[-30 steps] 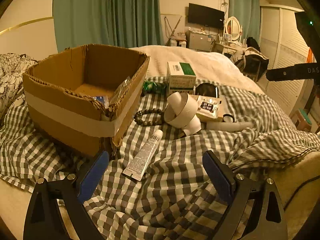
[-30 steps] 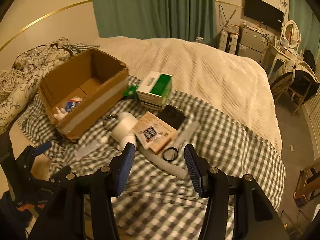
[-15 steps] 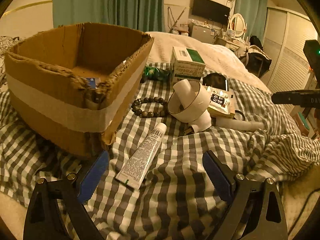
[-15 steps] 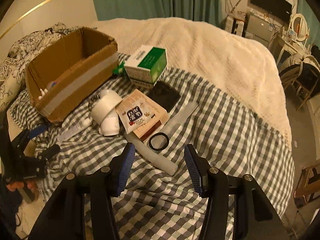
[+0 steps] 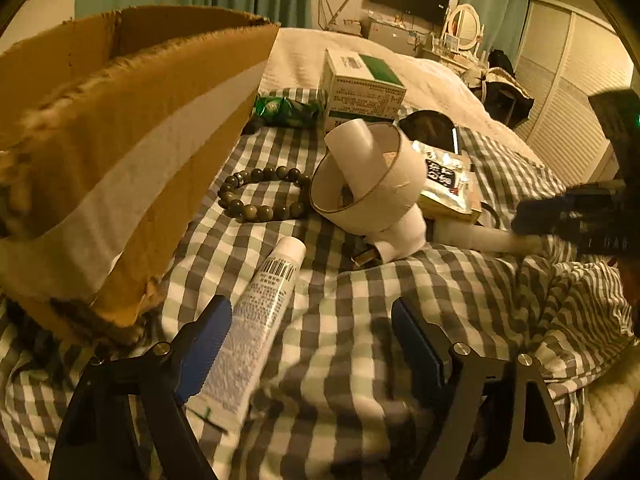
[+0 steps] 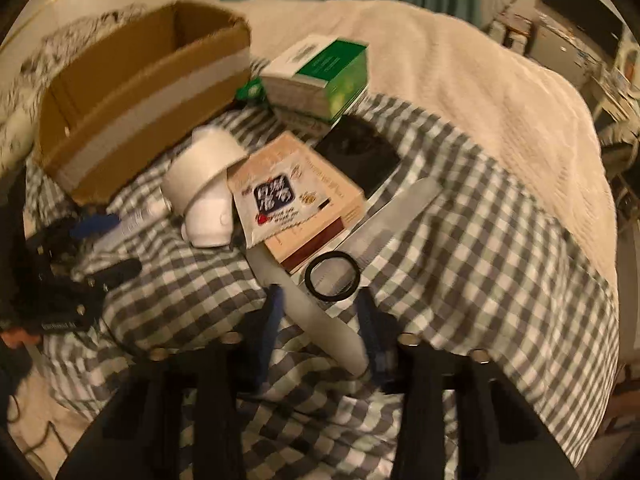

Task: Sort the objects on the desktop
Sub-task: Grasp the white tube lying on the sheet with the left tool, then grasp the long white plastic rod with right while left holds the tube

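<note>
Here, at far left, the cardboard box [image 5: 120, 152] stands on the checked blanket [image 5: 360, 320], its taped wall close to the left wrist camera. Just right of its near corner lies a white tube [image 5: 256, 320], its lower end between the blue pads of the left gripper [image 5: 310, 344]. Those jaws stand wide and have just been closing; the left pad sits just beside the tube, and the right pad is well clear of it. Beyond the tube, a bead bracelet [image 5: 262, 196] lies flat, and right of it a white paper roll [image 5: 372, 184] leans on a second roll. Behind stands a green-and-white carton [image 5: 360, 88].

From the right wrist view, the right gripper [image 6: 320, 332] has narrowed, its jaws just closing around a long white tube [image 6: 312, 312] without clearly pressing it. A black ring [image 6: 332, 276] lies just beyond, touching a foil sachet's book [image 6: 316, 216].
</note>
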A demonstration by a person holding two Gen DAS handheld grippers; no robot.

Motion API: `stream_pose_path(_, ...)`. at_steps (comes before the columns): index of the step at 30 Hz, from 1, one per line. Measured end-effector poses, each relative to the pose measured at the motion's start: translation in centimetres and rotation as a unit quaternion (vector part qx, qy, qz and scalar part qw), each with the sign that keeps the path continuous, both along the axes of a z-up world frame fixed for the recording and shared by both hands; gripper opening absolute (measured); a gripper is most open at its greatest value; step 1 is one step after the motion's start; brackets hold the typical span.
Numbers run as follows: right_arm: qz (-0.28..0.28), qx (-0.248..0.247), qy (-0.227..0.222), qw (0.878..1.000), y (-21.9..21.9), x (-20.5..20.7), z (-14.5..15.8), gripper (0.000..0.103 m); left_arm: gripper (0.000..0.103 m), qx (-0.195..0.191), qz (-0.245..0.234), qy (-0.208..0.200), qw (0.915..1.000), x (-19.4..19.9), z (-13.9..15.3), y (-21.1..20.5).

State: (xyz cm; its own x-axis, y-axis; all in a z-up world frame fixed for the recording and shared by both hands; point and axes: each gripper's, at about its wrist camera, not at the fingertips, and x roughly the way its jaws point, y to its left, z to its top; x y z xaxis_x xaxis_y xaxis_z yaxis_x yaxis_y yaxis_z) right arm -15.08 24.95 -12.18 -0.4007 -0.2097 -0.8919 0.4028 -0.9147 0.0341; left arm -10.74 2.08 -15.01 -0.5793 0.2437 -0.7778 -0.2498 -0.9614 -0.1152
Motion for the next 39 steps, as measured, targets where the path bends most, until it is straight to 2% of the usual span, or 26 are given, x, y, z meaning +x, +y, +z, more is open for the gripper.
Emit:
stream_pose_path(1, 0.010, 0.010, -0.003, 1.000, -0.4, 0.1, -0.6, 0.033, 0.082, 0.003, 0.006, -0.009, 0.9999, -0.5, -0.4, -0.2)
stream_pose_path(3, 0.027, 0.036, -0.013, 0.999, -1.3, 0.2, -1.8, 0.033, 0.064, 0.002, 0.024, -0.018, 0.9996, -1.0, -0.9, -0.7)
stream_pose_path(4, 0.029, 0.052, -0.012, 0.998, -1.5, 0.3, -2.2, 0.033, 0.058, -0.006, 0.024, -0.013, 0.9996, -1.0, -1.0, -0.7)
stream_pose_path(6, 0.026, 0.076, -0.013, 0.997, -1.8, 0.1, -2.8, 0.033, 0.031, -0.008, 0.015, -0.013, 0.9998, -0.9, -1.0, -0.6)
stream_pose_path(7, 0.022, 0.074, -0.014, 0.997, -1.8, 0.0, -2.9, 0.032, 0.029, -0.007, 0.011, -0.014, 0.9998, -0.7, -1.0, -0.5)
stream_pose_path(10, 0.025, 0.077, -0.019, 0.997, -1.9, 0.3, -2.7, 0.025, 0.027, -0.009, 0.010, -0.014, 0.9998, -0.4, -1.0, -0.5)
stream_pose_path(12, 0.037, 0.095, -0.017, 0.995, -2.3, 0.8, -2.6, 0.015, 0.023, -0.008, 0.011, -0.010, 0.9999, -0.1, -0.8, -0.7)
stream_pose_path(14, 0.041, 0.098, -0.016, 0.994, -2.5, 1.3, -2.2, 0.009, 0.020, -0.009, 0.013, -0.003, 0.9999, 0.5, -0.5, -0.8)
stream_pose_path(19, 0.017, 0.078, -0.011, 0.997, -1.8, 2.4, 0.3, 0.007, 0.016, -0.007, 0.020, 0.014, 0.9997, 1.9, 0.3, -1.0)
stream_pose_path(20, 0.014, 0.077, -0.005, 0.997, -1.8, 2.8, 1.0, 0.001, 0.016, -0.004, 0.017, 0.018, 0.9997, 2.2, 0.6, -0.9)
stream_pose_path(21, 0.013, 0.069, -0.001, 0.998, -1.6, 3.3, 1.7, 0.000, 0.016, -0.004, 0.012, 0.021, 0.9997, 2.3, 0.8, -0.9)
stream_pose_path(23, 0.006, 0.050, 0.005, 0.999, -1.4, 4.3, 3.2, 0.000, 0.016, -0.006, 0.007, 0.030, 0.9995, 3.1, 1.3, -0.6)
stream_pose_path(28, -0.001, 0.044, 0.021, 0.999, -1.9, 4.8, 4.5, 0.000, 0.016, 0.000, 0.002, 0.039, 0.9993, 4.4, 2.5, -0.4)
stream_pose_path(29, -0.002, 0.042, 0.022, 0.999, -2.0, 4.7, 4.5, 0.000, 0.016, 0.003, 0.003, 0.039, 0.9992, 4.6, 2.7, -0.5)
stream_pose_path(31, 0.003, 0.045, 0.025, 0.999, -2.4, 4.3, 4.6, 0.007, 0.016, 0.008, 0.005, 0.040, 0.9992, 5.2, 2.9, -0.7)
stream_pose_path(33, 0.006, 0.052, 0.030, 0.998, -2.6, 3.4, 4.0, 0.027, 0.016, 0.010, 0.005, 0.041, 0.9991, 5.3, 3.1, -0.8)
stream_pose_path(34, 0.005, 0.054, 0.029, 0.998, -2.6, 3.4, 3.8, 0.031, 0.016, 0.011, 0.006, 0.042, 0.9990, 5.2, 3.1, -0.8)
stream_pose_path(35, 0.003, 0.057, 0.026, 0.998, -2.6, 2.8, 3.3, 0.033, 0.016, 0.011, 0.005, 0.042, 0.9990, 5.1, 3.1, -0.8)
stream_pose_path(39, -0.002, 0.063, 0.003, 0.998, -1.8, 1.3, 0.6, 0.033, 0.016, 0.015, 0.003, 0.040, 0.9991, 4.7, 2.9, -0.5)
